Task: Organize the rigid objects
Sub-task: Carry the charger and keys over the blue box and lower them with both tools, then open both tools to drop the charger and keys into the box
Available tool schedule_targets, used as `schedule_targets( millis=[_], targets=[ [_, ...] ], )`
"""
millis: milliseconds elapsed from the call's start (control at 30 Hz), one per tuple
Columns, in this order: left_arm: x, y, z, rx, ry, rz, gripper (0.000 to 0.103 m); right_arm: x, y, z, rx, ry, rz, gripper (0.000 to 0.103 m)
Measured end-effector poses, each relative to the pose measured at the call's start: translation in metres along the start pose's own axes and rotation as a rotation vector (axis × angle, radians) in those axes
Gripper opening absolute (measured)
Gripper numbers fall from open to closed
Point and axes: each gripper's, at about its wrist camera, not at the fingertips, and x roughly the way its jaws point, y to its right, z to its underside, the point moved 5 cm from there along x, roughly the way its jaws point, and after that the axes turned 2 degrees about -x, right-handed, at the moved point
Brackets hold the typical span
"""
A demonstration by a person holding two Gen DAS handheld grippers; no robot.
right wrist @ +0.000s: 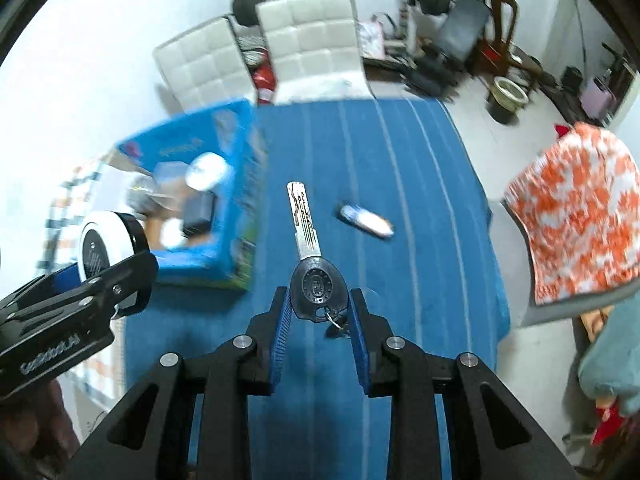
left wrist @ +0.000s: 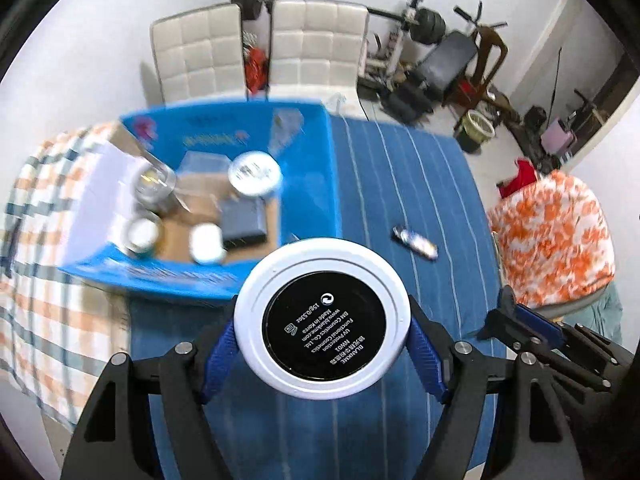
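My left gripper (left wrist: 324, 326) is shut on a round white cosmetic case (left wrist: 322, 318) with a black printed label, held above the blue striped cloth. The same case (right wrist: 105, 246) shows at the left of the right wrist view, in the left gripper (right wrist: 108, 276). My right gripper (right wrist: 318, 300) is shut on the black head of a key (right wrist: 316, 280), its silver blade pointing away. A blue cardboard box (left wrist: 308, 152) stands at the back left and holds several jars and a dark case. A small blue-and-white tube (left wrist: 416, 240) lies on the cloth.
A blue striped cloth (right wrist: 400, 200) covers the table, a checked cloth (left wrist: 44, 240) lies to its left. Two white padded chairs (left wrist: 316, 44) stand behind the table. An orange-and-white patterned seat (right wrist: 580, 216) is at the right. Gym gear clutters the far right floor.
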Motion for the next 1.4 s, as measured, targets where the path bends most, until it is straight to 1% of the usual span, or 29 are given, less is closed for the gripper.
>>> schedule_targets(
  millis=[167, 300, 400, 533, 633, 767, 867, 933, 1033, 1100, 1200, 1300, 1400],
  targets=[
    [-0.042, -0.044, -0.034, 0.008, 0.055, -0.054, 0.073, -0.038, -0.06, -0.037, -0.037, 0.067, -0.054, 0.03],
    [-0.06, -0.076, -0.054, 0.02, 0.085, -0.083, 0.073, -0.056, -0.114, -0.062, -0.059, 0.121, -0.07, 0.03],
    [-0.068, -0.099, -0.068, 0.031, 0.1, -0.084, 0.073, -0.06, -0.147, -0.078, -0.059, 0.146, -0.075, 0.03],
    [-0.07, -0.118, -0.082, 0.054, 0.112, -0.076, 0.073, -0.06, -0.182, -0.096, -0.064, 0.17, -0.056, 0.03],
    [-0.069, -0.132, -0.092, 0.068, 0.114, -0.064, 0.073, -0.055, -0.203, -0.104, -0.056, 0.174, -0.044, 0.03],
    [-0.064, -0.146, -0.101, 0.09, 0.107, -0.046, 0.073, -0.041, -0.218, -0.112, -0.037, 0.171, -0.02, 0.03],
    [-0.048, -0.154, -0.105, 0.097, 0.096, -0.043, 0.073, -0.016, -0.221, -0.114, -0.018, 0.154, -0.008, 0.03],
    [-0.028, -0.159, -0.105, 0.09, 0.069, -0.033, 0.073, 0.014, -0.22, -0.114, -0.004, 0.121, -0.01, 0.03],
    [0.016, -0.169, -0.101, 0.072, 0.002, -0.027, 0.073, 0.066, -0.211, -0.108, 0.025, 0.048, -0.019, 0.03],
    [0.052, -0.176, -0.095, 0.051, -0.063, -0.015, 0.073, 0.107, -0.202, -0.102, 0.055, -0.016, -0.028, 0.03],
    [0.088, -0.178, -0.085, 0.048, -0.13, -0.003, 0.073, 0.154, -0.192, -0.089, 0.074, -0.098, -0.028, 0.031],
    [0.12, -0.181, -0.07, 0.031, -0.21, 0.022, 0.073, 0.19, -0.182, -0.072, 0.089, -0.177, -0.024, 0.031],
    [0.139, -0.181, -0.058, 0.009, -0.271, 0.032, 0.073, 0.215, -0.178, -0.06, 0.104, -0.238, -0.037, 0.031]
  ],
)
